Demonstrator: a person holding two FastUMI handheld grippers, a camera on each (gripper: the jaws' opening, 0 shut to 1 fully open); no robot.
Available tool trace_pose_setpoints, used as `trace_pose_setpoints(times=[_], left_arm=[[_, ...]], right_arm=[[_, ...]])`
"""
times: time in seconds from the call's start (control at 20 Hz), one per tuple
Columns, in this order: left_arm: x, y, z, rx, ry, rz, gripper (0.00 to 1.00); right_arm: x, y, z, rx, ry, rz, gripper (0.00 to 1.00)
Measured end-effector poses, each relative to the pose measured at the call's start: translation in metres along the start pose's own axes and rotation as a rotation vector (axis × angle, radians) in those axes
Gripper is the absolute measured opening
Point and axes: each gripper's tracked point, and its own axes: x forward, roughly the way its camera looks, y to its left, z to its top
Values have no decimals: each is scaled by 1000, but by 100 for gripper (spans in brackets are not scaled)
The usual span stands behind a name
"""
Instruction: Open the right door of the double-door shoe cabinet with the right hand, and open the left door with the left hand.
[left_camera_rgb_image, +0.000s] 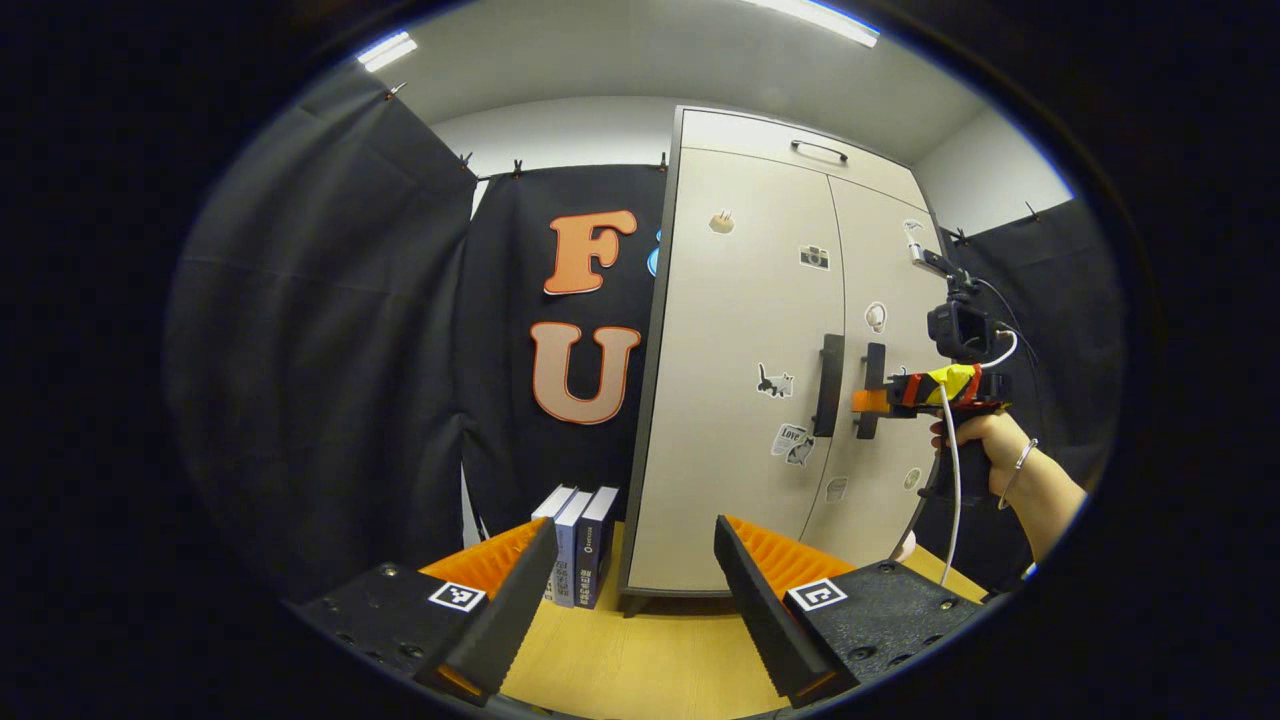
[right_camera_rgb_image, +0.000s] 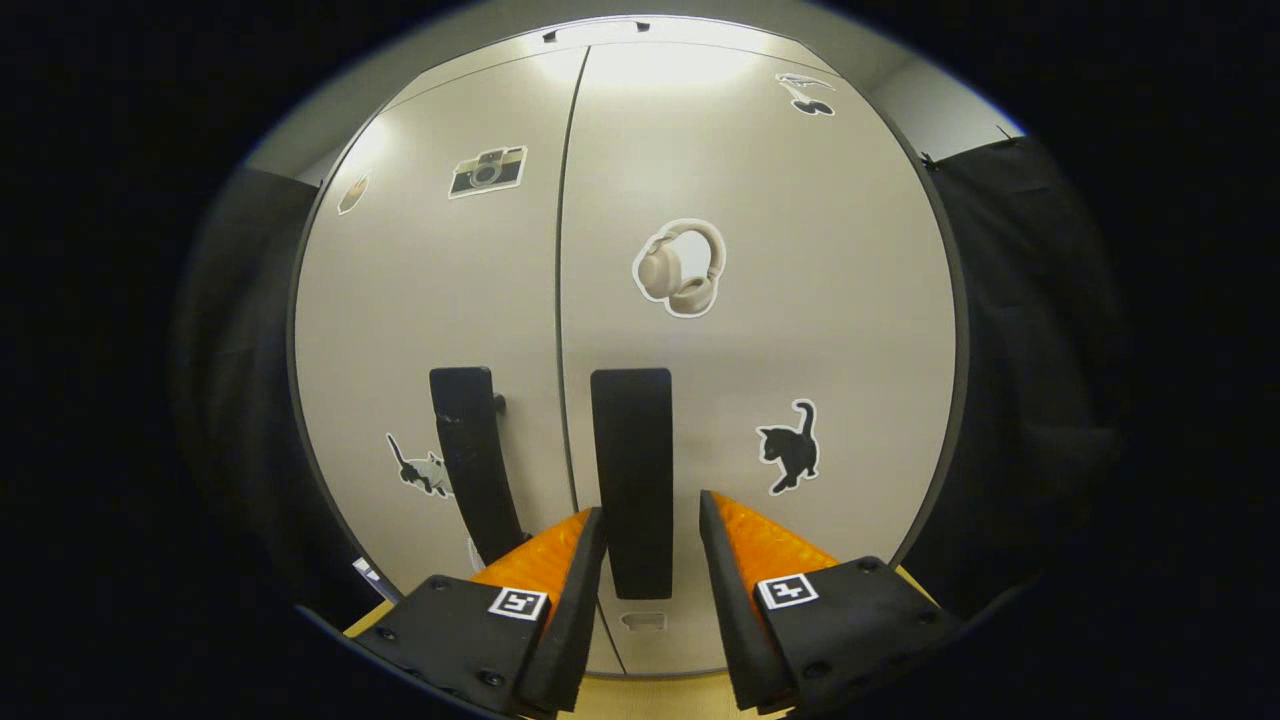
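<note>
so I'm looking at the shoe cabinet (left_camera_rgb_image: 740, 400) standing on the wooden desk (left_camera_rgb_image: 640, 650), both flat matte doors closed. Two long black bar handles: right door handle (right_camera_rgb_image: 632, 480) sits between my right tool's (right_camera_rgb_image: 650, 525) ribbed fingers, spread open either side, not pressing it. Left door handle (right_camera_rgb_image: 470, 465) is just beside it. My left tool (left_camera_rgb_image: 635, 540) hangs open, well back from the cabinet. Stickers I can count: camera, headphones (right_camera_rgb_image: 680, 268), two cats. Three books (left_camera_rgb_image: 575, 545) stand left of the cabinet; I can't read their spines
</note>
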Motion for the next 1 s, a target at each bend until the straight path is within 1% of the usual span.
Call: trace_pose_setpoints(times=[0.1,0.2,0.3,0.4,0.6,0.65,1.0], left_arm=[[0,2,-2,-4,3,6,94],[0,3,-4,-7,9,11,94],[-1,4,-5,-6,15,14,94],[-4,4,-4,-4,15,17,94],[-9,-1,-2,-7,13,11,94],[-10,-3,-2,-8,12,9,94],[-25,-18,6,-28,1,0,94]], right_arm=[[0,2,-3,0,13,3,62],[4,1,-3,-4,8,-7,40],[3,1,-4,-13,11,-4,39],[1,1,-4,-17,14,-1,32],[-7,-1,-5,-15,24,10,32],[-10,0,-5,-14,27,21,24],[-30,-7,-4,-54,36,42,24]])
